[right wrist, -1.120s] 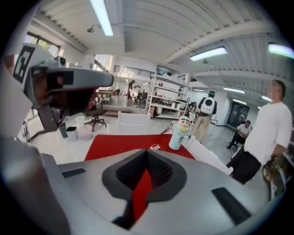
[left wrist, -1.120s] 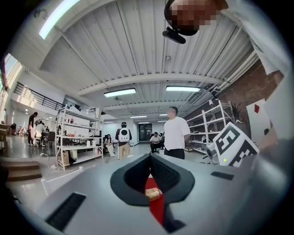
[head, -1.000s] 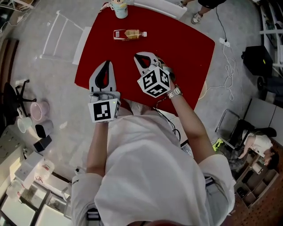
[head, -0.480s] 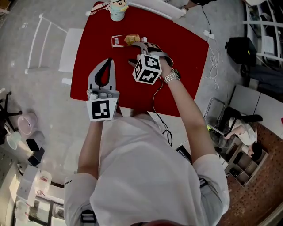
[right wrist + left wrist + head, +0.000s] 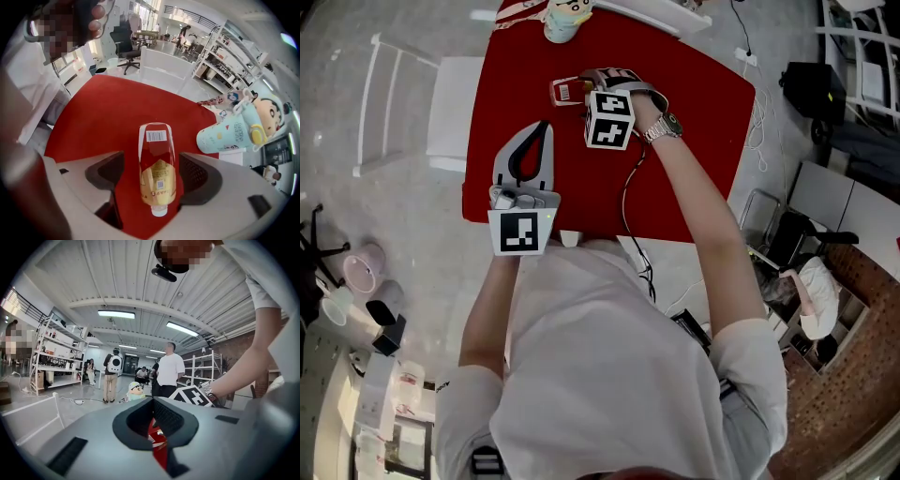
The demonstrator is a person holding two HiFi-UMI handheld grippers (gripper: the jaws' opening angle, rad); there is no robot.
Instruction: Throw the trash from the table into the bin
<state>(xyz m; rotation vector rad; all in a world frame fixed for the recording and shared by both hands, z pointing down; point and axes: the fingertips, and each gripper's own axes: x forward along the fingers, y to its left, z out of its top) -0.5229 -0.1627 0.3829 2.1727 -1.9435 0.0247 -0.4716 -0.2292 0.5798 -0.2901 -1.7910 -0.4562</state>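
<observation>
A plastic bottle [image 5: 157, 173] with a red and gold label lies on its side on the red table [image 5: 694, 141], its cap toward the camera in the right gripper view. My right gripper [image 5: 154, 174] points steeply down over it. Its jaws have just been opening and stand open on either side of the bottle, with a gap at each pad. In the head view the bottle [image 5: 567, 91] shows just left of the right gripper [image 5: 598, 82]. My left gripper [image 5: 544, 129] hovers shut and empty over the table's near left part; its closed tips [image 5: 151, 401] show red cloth behind them.
A pale cartoon cup [image 5: 564, 21] stands at the table's far edge, right of the bottle in the right gripper view [image 5: 234, 131]. A white chair [image 5: 403, 103] stands left of the table. A pink container [image 5: 361, 267] sits on the floor. Several people [image 5: 171, 376] stand beyond the table.
My right gripper has moved away from me across the table, tipped down over the bottle and opened. The left gripper has shifted a little forward and stays shut.
</observation>
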